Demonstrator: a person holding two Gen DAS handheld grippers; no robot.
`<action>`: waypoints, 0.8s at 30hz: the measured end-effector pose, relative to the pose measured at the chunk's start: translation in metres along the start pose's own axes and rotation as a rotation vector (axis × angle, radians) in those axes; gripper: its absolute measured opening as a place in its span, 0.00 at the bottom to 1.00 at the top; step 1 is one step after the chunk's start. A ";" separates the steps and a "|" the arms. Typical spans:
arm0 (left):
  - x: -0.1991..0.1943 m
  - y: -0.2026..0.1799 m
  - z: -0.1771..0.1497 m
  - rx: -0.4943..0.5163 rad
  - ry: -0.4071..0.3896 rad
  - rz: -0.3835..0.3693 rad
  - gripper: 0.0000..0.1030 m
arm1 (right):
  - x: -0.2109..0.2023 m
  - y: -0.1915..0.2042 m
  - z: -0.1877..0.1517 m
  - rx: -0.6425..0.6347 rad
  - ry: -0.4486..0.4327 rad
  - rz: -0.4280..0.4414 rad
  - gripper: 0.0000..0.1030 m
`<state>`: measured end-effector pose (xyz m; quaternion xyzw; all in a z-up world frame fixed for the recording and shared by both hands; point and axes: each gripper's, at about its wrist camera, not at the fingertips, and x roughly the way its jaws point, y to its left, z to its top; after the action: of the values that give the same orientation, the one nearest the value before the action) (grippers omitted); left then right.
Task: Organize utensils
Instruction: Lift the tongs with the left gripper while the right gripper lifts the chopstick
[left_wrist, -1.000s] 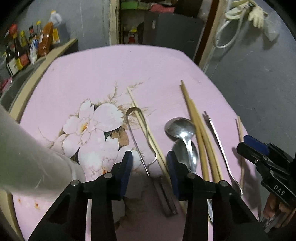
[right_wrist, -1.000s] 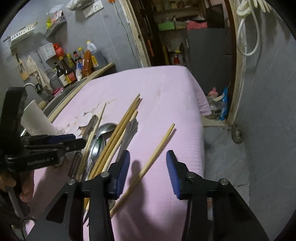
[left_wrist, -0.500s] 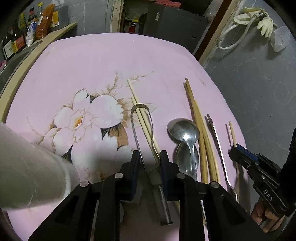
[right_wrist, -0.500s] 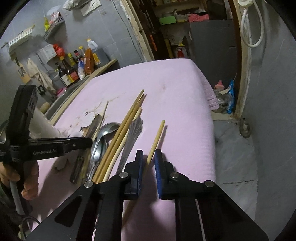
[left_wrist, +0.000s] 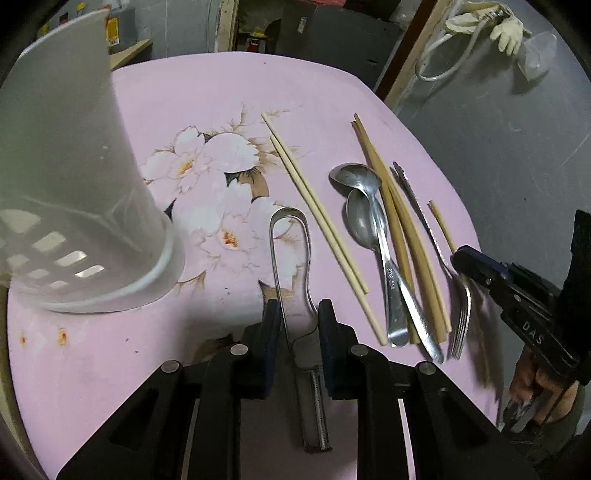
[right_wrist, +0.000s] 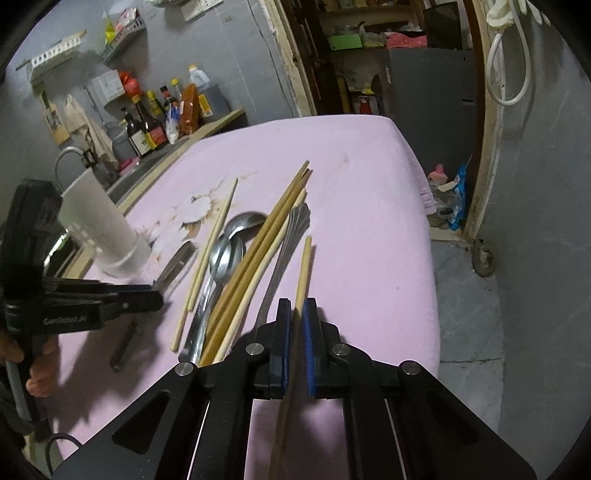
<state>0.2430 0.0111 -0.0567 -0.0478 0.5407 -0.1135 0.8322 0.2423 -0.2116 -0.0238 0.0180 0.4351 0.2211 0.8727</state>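
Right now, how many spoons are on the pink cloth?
2. One spoon lies beside the darker chopsticks; the other spoon overlaps it, its bowl nearer the camera. None seems hidden.

White capitals reading "DAS" run along the black arm of the right gripper, seen from the left wrist camera. On the side of the left gripper, a pale wordmark looks like "GenRobot.AI" — blurred here, so not certain. A spoon handle carries a small stamped mark, too fine to read. Labels on the sauce bottles by the wall — unreadable.
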 end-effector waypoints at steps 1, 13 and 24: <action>0.000 -0.001 0.001 0.011 0.005 0.009 0.17 | 0.001 0.001 0.000 0.000 0.005 -0.009 0.05; 0.005 -0.015 0.014 0.140 0.075 0.039 0.18 | 0.010 0.004 0.006 0.004 0.101 -0.043 0.05; -0.042 -0.023 -0.019 0.197 -0.173 0.030 0.16 | -0.026 0.016 -0.016 0.068 -0.104 -0.014 0.03</action>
<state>0.2060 0.0000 -0.0224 0.0326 0.4537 -0.1491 0.8780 0.2107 -0.2099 -0.0106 0.0559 0.3965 0.1987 0.8945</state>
